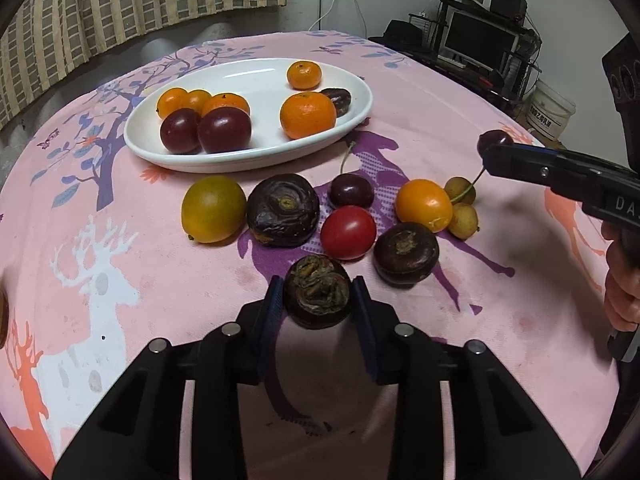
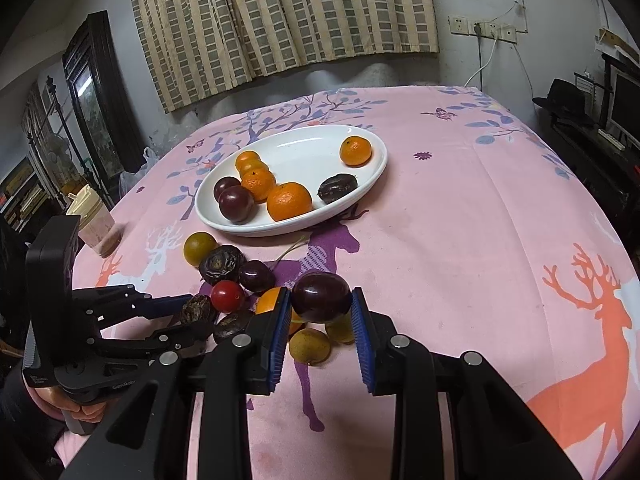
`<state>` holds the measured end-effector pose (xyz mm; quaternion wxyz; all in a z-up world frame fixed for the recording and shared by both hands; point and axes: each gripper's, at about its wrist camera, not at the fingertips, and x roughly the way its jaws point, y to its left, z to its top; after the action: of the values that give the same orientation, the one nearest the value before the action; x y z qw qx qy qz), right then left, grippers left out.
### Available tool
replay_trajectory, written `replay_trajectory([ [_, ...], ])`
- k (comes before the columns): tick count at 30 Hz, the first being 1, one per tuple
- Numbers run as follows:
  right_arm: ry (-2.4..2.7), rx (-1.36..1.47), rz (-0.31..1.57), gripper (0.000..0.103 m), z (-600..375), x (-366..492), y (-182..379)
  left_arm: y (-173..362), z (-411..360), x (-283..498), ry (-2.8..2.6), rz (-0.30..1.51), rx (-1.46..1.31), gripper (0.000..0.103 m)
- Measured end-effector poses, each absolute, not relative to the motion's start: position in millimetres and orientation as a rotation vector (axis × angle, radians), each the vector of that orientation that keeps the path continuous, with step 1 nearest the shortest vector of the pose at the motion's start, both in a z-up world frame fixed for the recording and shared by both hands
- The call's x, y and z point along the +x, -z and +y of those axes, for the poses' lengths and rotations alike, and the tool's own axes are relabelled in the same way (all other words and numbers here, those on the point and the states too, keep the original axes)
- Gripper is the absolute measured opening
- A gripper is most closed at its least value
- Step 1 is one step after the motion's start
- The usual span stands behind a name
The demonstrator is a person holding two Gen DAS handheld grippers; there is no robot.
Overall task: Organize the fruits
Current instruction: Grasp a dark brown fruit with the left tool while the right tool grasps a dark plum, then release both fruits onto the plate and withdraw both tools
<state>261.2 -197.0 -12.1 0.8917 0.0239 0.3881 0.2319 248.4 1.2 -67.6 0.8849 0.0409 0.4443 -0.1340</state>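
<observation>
Pink printed cloth [image 1: 460,92] covers the surface, deer and tree motifs.

Left to right:

- White oval plate [image 1: 240,160], far side of the surface: five orange citrus fruits, two glossy dark red plums, one wrinkled dark fruit at its right end.
- Yellow-green citrus [image 1: 213,209], loose on the cloth just before the plate.
- Large wrinkled dark purple fruit [image 1: 283,209], touching or nearly touching the citrus.
- Left hand-held gripper [image 1: 316,294]: pads closed on a shrivelled dark fruit [image 1: 317,292], brown-black, cracked crown showing yellowish flesh, low over the cloth.
- Stemmed dark cherry [image 1: 351,190] and red cherry tomato [image 1: 348,232], centre of the loose group.
- Second dark wrinkled fruit [image 1: 406,253]; smooth orange fruit [image 1: 423,205]; two small tan-yellow fruits [image 1: 463,220] behind it.
- Right hand-held gripper [image 2: 321,304]: blue-padded fingers clamped on a glossy dark purple cherry [image 2: 321,297], held above the loose group.
</observation>
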Motion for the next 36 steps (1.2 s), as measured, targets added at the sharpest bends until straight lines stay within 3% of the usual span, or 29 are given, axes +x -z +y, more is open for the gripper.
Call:
replay_trajectory([
  [8, -0.516, 0.122, 0.837, 0.031, -195.1, 279.1, 8.2, 36.9, 15.5, 249.8, 0.343, 0.895, 0.041, 0.034],
  [13, -0.529, 0.132, 0.814, 0.031, -171.3, 322.3, -9.7, 6.9, 34.1, 301.2, 0.320, 0.824, -0.035, 0.034],
  [20, -0.479, 0.122, 0.841, 0.032, -139.5, 393.2, 3.3, 8.5, 41.4, 391.9, 0.221, 0.838, -0.086, 0.034],
  [21, -0.480, 0.129, 0.853, 0.037, -137.8, 396.6, 4.8, 8.7, 41.4, 399.8, 0.201, 0.844, -0.084, 0.040],
  [22, -0.487, 0.134, 0.861, 0.050, -137.9, 398.1, 5.3, 7.9, 42.3, 403.0, 0.184, 0.844, -0.080, 0.049],
  [23, -0.493, 0.132, 0.859, 0.051, -138.6, 397.0, 4.5, 4.3, 43.6, 404.1, 0.158, 0.829, -0.078, 0.066],
  [24, -0.494, 0.109, 0.851, 0.052, -139.3, 392.8, 1.8, 0.9, 46.5, 401.0, 0.143, 0.803, -0.086, 0.077],
  [26, -0.482, 0.067, 0.837, 0.057, -141.9, 387.1, -3.6, -7.0, 52.0, 390.3, 0.126, 0.764, -0.114, 0.089],
  [36, -0.568, -0.119, 0.819, 0.062, -153.1, 327.0, -4.3, -4.5, 67.7, 307.2, 0.073, 0.790, -0.164, 0.096],
])
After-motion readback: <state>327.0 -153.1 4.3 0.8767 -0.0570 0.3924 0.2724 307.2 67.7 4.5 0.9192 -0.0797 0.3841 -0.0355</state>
